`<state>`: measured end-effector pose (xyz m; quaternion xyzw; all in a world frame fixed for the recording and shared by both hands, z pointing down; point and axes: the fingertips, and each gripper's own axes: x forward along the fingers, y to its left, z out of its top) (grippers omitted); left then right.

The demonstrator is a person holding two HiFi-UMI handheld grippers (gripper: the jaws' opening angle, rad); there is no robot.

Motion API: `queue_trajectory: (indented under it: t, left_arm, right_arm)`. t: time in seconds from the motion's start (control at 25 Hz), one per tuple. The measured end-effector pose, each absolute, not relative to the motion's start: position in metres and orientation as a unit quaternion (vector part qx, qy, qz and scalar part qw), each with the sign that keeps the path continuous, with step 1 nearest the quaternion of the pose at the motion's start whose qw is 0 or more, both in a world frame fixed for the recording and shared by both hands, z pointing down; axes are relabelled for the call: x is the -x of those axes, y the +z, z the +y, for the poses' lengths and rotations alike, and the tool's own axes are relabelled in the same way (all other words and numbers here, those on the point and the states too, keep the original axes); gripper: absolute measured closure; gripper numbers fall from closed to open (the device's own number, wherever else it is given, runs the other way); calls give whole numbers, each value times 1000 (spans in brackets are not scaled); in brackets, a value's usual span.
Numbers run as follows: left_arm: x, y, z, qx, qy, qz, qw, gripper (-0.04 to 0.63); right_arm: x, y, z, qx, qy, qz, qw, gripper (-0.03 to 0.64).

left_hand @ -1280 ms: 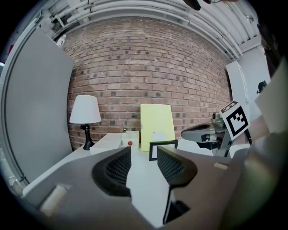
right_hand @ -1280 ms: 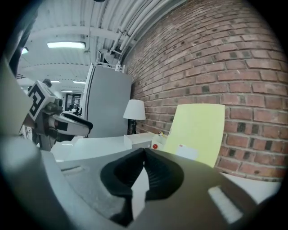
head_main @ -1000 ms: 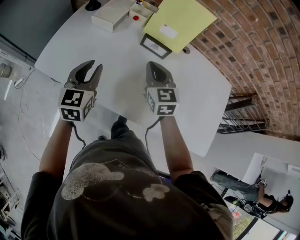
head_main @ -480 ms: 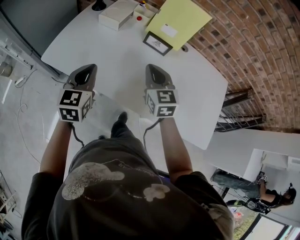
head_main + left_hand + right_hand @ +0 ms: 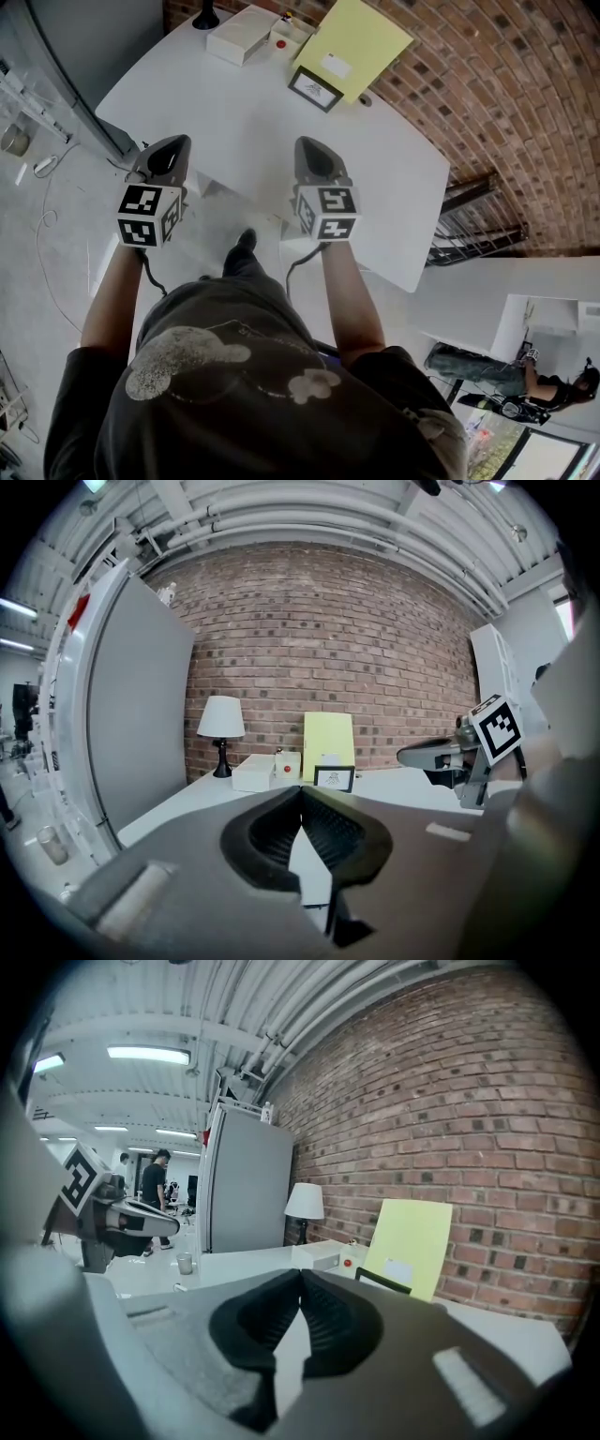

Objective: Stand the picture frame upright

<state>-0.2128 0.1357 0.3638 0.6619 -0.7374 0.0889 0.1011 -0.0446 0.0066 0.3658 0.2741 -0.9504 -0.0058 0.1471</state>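
"So, what has just changed?"

"My left gripper [image 5: 176,142] had its jaws apart a second ago. Now they are pressed together with nothing between them, the same as my right gripper [image 5: 307,145]. I've also drawn both back to the near edge of the table [image 5: 394,187], well apart from everything on it."

"And the picture frame [image 5: 315,88]?"

"It's at the far side, just in front of the yellow folder [image 5: 361,37] by the brick wall, with a white box [image 5: 239,21] to its left. It stands upright on its long edge, as the task wants, and it stood that way a second ago too."

"Which way does it point?"

"Its face looks toward the near side, at me. Its long axis runs left to right along the table. With both grippers closed, empty and backed off, I'd judge the job looks done."
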Motion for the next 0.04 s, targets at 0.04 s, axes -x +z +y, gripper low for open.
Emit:
queue_trajectory:
  t: [0.04]
  left_arm:
    - [211, 364, 140, -662, 89, -737, 101, 585]
  right_arm:
    - [42, 366, 11, -275, -5, -950, 147, 612]
